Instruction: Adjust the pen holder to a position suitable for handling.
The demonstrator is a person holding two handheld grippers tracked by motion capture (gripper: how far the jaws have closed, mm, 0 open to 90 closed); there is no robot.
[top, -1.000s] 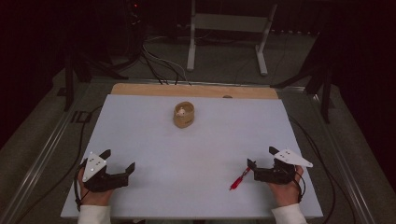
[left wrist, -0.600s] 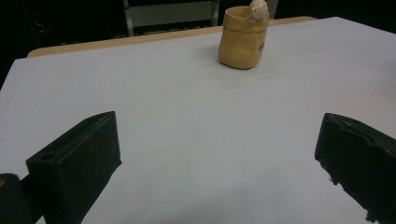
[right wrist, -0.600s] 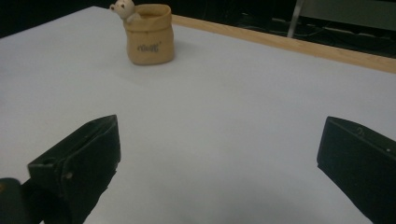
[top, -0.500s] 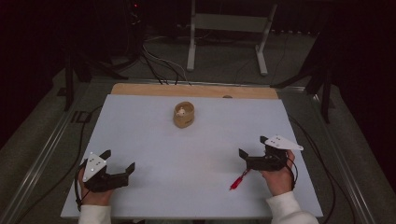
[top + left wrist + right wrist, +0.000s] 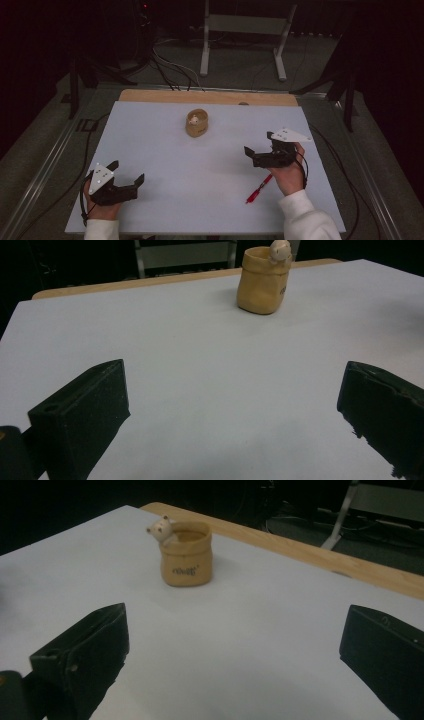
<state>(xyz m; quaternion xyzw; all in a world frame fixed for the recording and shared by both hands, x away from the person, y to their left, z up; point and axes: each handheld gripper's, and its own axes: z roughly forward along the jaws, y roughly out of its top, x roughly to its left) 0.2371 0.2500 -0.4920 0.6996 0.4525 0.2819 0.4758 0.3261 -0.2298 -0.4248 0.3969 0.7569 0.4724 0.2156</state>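
Note:
A tan sack-shaped pot (image 5: 197, 123) with a small pale animal figure on its rim stands upright at the table's far middle. It also appears in the left gripper view (image 5: 262, 282) and the right gripper view (image 5: 186, 555). A red pen (image 5: 258, 188) lies flat at the front right, just behind and below my right hand. My right gripper (image 5: 258, 142) hovers open and empty, aimed at the pot from its right. My left gripper (image 5: 127, 171) rests open and empty at the front left. Wide-apart jaws frame bare table in both gripper views (image 5: 232, 405) (image 5: 235, 645).
The white table top (image 5: 165, 165) has a wooden strip (image 5: 210, 97) along its far edge. Behind it on the dark floor are cables (image 5: 170, 65) and a grey metal stand (image 5: 245, 35). Metal rails (image 5: 45, 165) run along both sides of the table.
My right gripper has moved forward and slightly left, away from the red pen and toward the pot. The pen stays on the table. My left gripper has not moved.

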